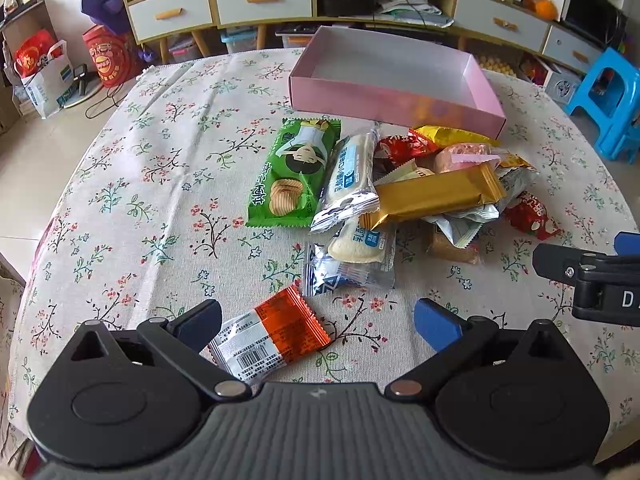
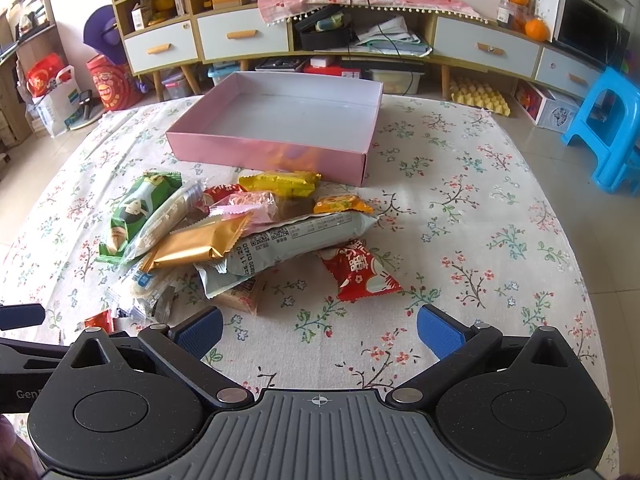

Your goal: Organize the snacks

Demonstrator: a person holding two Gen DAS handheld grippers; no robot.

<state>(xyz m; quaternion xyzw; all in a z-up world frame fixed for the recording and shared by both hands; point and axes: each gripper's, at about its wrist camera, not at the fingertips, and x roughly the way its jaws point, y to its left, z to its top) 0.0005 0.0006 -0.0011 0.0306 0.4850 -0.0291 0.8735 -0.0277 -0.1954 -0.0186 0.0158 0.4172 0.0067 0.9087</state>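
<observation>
floral cloth covers the desk [image 2: 460, 208], with a drawered sideboard [image 2: 240, 36] and a blue plastic stool [image 2: 608, 128] behind it. snack packets [image 2: 248, 224] lie heaped just in front of an empty pink box [image 2: 276, 152]. left tongs [image 1: 318, 322] gape wide around an orange-and-white packet [image 1: 272, 338]; right tongs [image 2: 320, 330] gape wide over bare cloth.

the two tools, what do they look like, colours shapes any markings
Both match: the left tool and the right tool have black linkage arms with silver pivot pins, round black side housings, a ribbed grey centre plate with a small crosshair mark, and blue pads on the fingertips. Partial white lettering shows on each tool's side as seen from the other camera. No cables or sleeves are visible.
</observation>
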